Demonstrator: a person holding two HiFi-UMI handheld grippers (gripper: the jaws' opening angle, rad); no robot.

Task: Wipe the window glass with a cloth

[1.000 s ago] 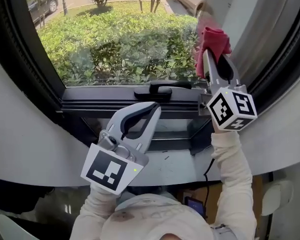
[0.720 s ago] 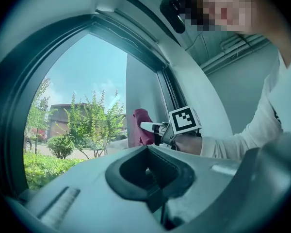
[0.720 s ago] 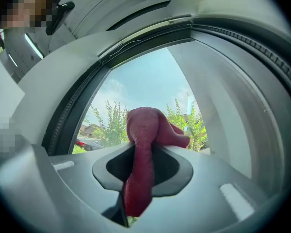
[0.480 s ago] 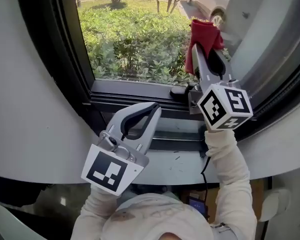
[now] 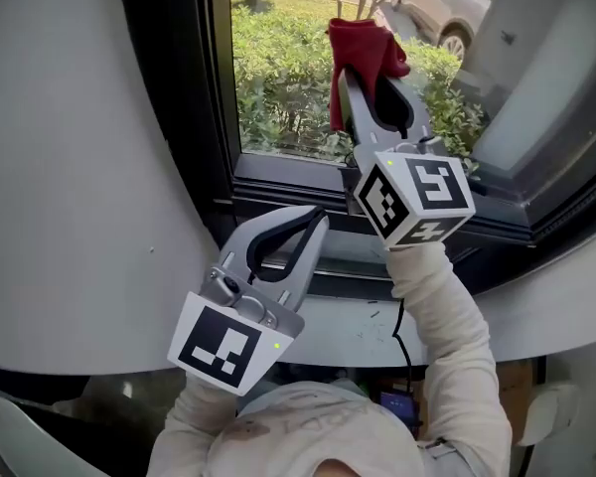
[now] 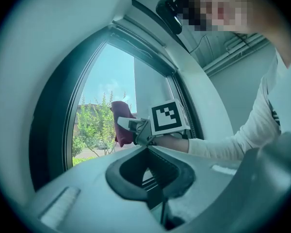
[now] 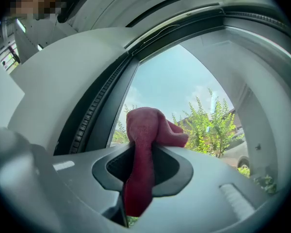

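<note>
My right gripper [image 5: 366, 68] is raised to the window glass [image 5: 278, 78] and shut on a dark red cloth [image 5: 363, 43]. The cloth bunches over the jaw tips against the pane. In the right gripper view the cloth [image 7: 144, 144] hangs down through the shut jaws, with sky and trees beyond the glass [image 7: 184, 91]. My left gripper [image 5: 313, 222] is held lower, over the sill, shut with nothing in it. The left gripper view looks past its own shut jaws [image 6: 148, 152] at the cloth [image 6: 120, 130] and the right gripper's marker cube [image 6: 167, 118].
A black window frame [image 5: 179, 107] borders the glass on the left, with a curved white wall [image 5: 70, 167] beside it. A grey sill [image 5: 348, 321] runs under the window. Outside are green shrubs [image 5: 278, 107] and a parked car [image 5: 447, 13].
The right gripper has carried the cloth leftward across the glass, away from the right frame. The head view has swung to the left. The left gripper has stayed shut over the sill.
</note>
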